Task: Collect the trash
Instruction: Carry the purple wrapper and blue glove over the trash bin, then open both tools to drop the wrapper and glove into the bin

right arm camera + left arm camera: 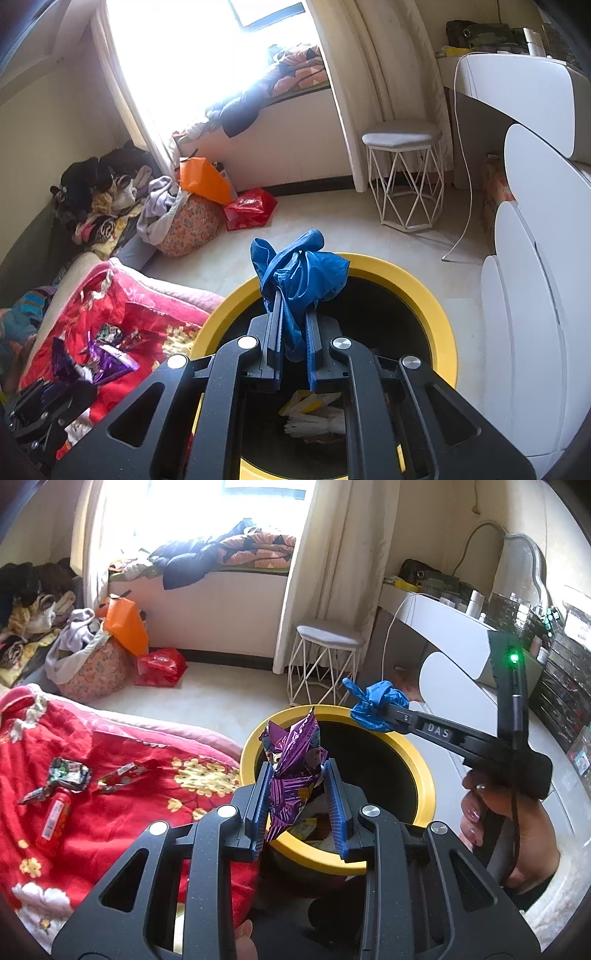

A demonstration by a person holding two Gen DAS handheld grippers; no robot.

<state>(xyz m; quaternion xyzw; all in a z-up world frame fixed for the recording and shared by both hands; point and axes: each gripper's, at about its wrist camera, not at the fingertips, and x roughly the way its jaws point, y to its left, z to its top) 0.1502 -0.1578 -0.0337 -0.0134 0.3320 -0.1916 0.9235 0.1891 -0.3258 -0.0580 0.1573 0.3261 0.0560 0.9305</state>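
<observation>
Fingers of my left gripper [299,801] clamp a purple snack wrapper [293,764] and my right gripper [293,332] pinches a blue plastic bag [299,273], both over the yellow-rimmed trash bin [421,775], probably ready for dropping in.

stool: white wire frame [404,177], grey seat, by the curtain [332,572]
floor bags: orange bag [205,181], red bag [251,208] beside it
bedding: red floral blanket [122,794]
desk: white [439,624], cluttered
</observation>
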